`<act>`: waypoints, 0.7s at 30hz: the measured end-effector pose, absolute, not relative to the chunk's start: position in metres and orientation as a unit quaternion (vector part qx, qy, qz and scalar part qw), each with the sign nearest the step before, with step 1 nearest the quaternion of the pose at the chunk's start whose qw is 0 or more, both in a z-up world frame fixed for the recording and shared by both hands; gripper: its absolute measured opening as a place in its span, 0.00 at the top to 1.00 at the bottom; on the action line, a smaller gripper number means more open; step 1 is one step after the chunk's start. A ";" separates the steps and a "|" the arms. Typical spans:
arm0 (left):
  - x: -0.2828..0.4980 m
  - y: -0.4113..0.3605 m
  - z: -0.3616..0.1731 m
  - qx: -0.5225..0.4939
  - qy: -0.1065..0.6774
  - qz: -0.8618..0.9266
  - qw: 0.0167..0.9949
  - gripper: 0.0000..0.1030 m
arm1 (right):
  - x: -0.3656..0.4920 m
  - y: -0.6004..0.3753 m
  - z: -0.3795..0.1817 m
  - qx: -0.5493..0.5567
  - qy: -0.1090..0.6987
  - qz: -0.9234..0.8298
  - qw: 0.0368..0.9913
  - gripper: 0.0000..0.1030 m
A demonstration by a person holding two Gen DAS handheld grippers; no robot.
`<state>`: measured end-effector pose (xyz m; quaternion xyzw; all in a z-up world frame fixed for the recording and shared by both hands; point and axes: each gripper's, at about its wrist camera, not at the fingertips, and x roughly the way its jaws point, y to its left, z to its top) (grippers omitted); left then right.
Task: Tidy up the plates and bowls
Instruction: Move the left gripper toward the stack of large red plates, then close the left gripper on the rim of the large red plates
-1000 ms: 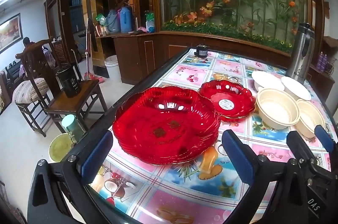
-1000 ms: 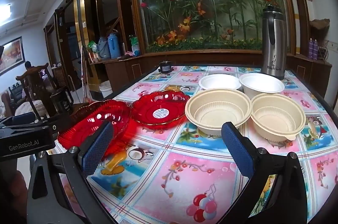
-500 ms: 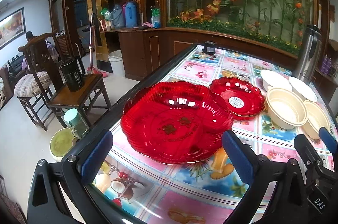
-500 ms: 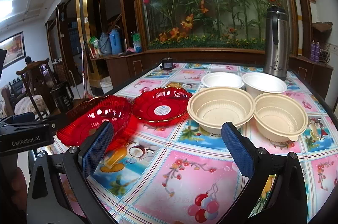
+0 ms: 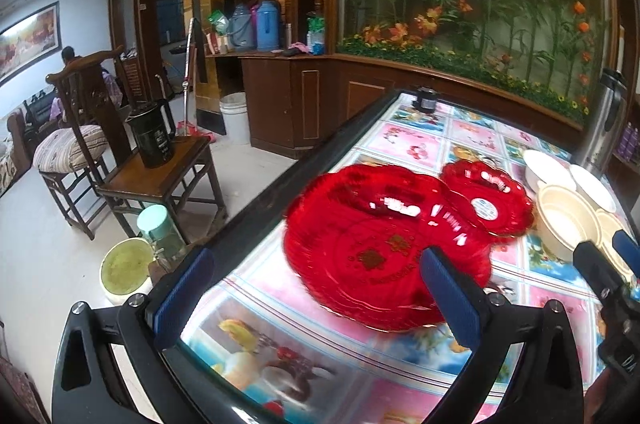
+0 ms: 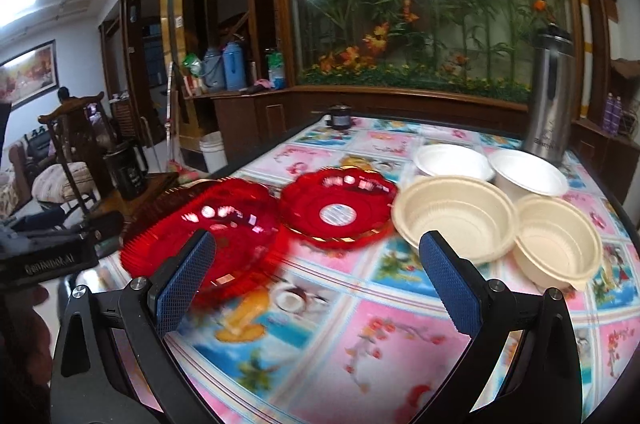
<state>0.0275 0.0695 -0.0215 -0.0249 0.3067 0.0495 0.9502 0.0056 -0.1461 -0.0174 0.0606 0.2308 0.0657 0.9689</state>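
A big red scalloped plate lies near the table's left edge, with a smaller red plate just beyond it to the right. Two cream bowls and two white bowls sit right of the plates. My left gripper is open, hovering near the table's front left edge, short of the big plate. My right gripper is open above the tablecloth, in front of the plates and cream bowls. Nothing is between either pair of fingers.
A steel flask stands at the table's back right and a small dark jar at the far end. Left of the table are a wooden chair with a black jug, a green bottle and a bucket on the floor.
My left gripper has swung left and pulled back, so the big red plate now sits more to the right in its view. The right gripper view has shifted slightly; plates and bowls stay put.
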 end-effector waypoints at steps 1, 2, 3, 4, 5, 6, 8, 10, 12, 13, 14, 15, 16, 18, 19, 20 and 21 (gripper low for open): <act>0.029 0.073 -0.022 -0.028 0.307 0.053 0.950 0.00 | 0.011 -0.143 -0.014 0.063 0.236 0.072 0.967 0.00; 0.030 0.077 -0.022 -0.030 0.308 0.056 0.949 0.00 | 0.014 -0.140 -0.013 0.063 0.240 0.072 0.966 0.00; 0.032 0.081 -0.022 -0.033 0.309 0.060 0.949 0.00 | 0.018 -0.136 -0.011 0.061 0.244 0.071 0.965 0.00; 0.032 0.084 -0.022 -0.035 0.310 0.064 0.948 0.00 | 0.020 -0.133 -0.009 0.062 0.243 0.072 0.965 0.00; 0.033 0.088 -0.023 -0.037 0.310 0.067 0.947 0.00 | 0.022 -0.131 -0.008 0.064 0.242 0.072 0.965 0.00; 0.034 0.091 -0.024 -0.039 0.311 0.070 0.947 0.00 | 0.024 -0.129 -0.008 0.067 0.241 0.073 0.965 0.00; 0.035 0.094 -0.025 -0.041 0.313 0.074 0.946 0.00 | 0.024 -0.127 -0.008 0.081 0.241 0.081 0.964 0.00; 0.037 0.098 -0.026 -0.040 0.315 0.079 0.945 0.00 | 0.027 -0.125 -0.011 0.090 0.241 0.084 0.963 0.00; 0.040 0.102 -0.026 -0.042 0.317 0.083 0.944 0.00 | 0.030 -0.122 -0.013 0.088 0.247 0.078 0.962 0.00; 0.041 0.105 -0.027 -0.042 0.318 0.085 0.943 0.00 | 0.032 -0.120 -0.014 0.083 0.252 0.073 0.961 0.00; 0.042 0.107 -0.027 -0.042 0.319 0.087 0.943 0.00 | 0.034 -0.119 -0.015 0.079 0.257 0.069 0.961 0.00; 0.045 0.111 -0.027 -0.043 0.323 0.089 0.941 0.00 | 0.037 -0.118 -0.016 0.075 0.263 0.066 0.960 0.00; 0.048 0.116 -0.027 -0.045 0.326 0.091 0.940 0.00 | 0.039 -0.119 -0.016 0.073 0.269 0.064 0.958 0.00; 0.054 0.125 -0.026 -0.050 0.331 0.097 0.937 0.00 | 0.045 -0.119 -0.018 0.075 0.284 0.061 0.954 0.00; 0.059 0.131 -0.025 -0.053 0.334 0.103 0.935 0.00 | 0.048 -0.120 -0.020 0.076 0.291 0.063 0.952 0.00; 0.062 0.135 -0.024 -0.055 0.336 0.107 0.934 0.00 | 0.051 -0.121 -0.021 0.077 0.298 0.062 0.949 0.00; 0.067 0.141 -0.023 -0.055 0.340 0.114 0.932 0.00 | 0.055 -0.121 -0.023 0.078 0.307 0.058 0.947 0.00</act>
